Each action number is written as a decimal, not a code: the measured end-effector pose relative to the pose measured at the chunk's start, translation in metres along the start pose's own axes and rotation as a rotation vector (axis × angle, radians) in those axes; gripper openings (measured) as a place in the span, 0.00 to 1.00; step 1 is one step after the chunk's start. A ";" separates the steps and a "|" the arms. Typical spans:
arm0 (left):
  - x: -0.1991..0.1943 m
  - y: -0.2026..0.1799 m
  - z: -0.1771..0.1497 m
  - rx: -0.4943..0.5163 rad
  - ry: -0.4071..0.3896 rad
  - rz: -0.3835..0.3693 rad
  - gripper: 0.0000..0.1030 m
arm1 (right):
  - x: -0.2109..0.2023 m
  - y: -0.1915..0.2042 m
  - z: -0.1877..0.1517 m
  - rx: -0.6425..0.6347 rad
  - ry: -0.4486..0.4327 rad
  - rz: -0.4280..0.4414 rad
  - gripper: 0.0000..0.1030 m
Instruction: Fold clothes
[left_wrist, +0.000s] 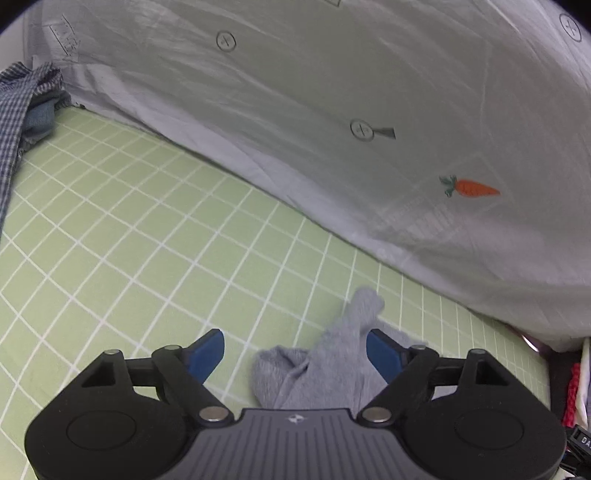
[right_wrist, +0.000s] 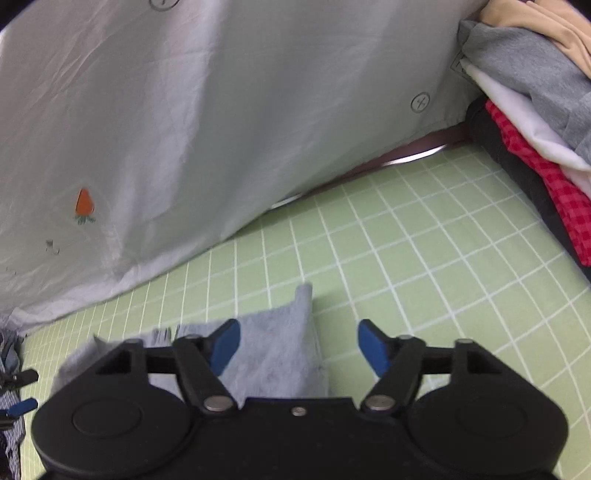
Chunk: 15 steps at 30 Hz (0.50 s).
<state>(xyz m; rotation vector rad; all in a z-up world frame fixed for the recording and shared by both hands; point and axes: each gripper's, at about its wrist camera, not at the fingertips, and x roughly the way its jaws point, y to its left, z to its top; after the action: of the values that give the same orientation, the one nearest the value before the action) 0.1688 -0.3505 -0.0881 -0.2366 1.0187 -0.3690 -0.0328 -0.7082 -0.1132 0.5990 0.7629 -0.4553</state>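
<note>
While both your left gripper (left_wrist: 295, 354) and right gripper (right_wrist: 299, 347) stand wide and hold nothing, the grey cloth (left_wrist: 317, 365) lies bunched on the green grid mat (left_wrist: 129, 229), between and just below the blue pads. Flatten it on the mat, pinching corners, not the bunched middle. Beyond it hangs the white sheet (left_wrist: 332, 92); stacked clothes (right_wrist: 535, 122) lie farther right.
</note>
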 end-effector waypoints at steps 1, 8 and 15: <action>0.001 0.000 -0.007 0.016 0.034 0.001 0.82 | 0.000 0.000 -0.010 -0.007 0.038 0.008 0.77; 0.002 0.007 -0.047 -0.011 0.133 -0.038 0.92 | -0.005 -0.007 -0.068 0.111 0.170 0.069 0.81; 0.017 0.000 -0.060 -0.008 0.173 -0.077 0.95 | 0.003 0.002 -0.072 0.101 0.200 0.123 0.96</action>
<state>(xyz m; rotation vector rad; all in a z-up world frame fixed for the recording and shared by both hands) 0.1250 -0.3588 -0.1318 -0.2544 1.1833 -0.4611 -0.0653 -0.6601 -0.1563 0.7895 0.8916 -0.3246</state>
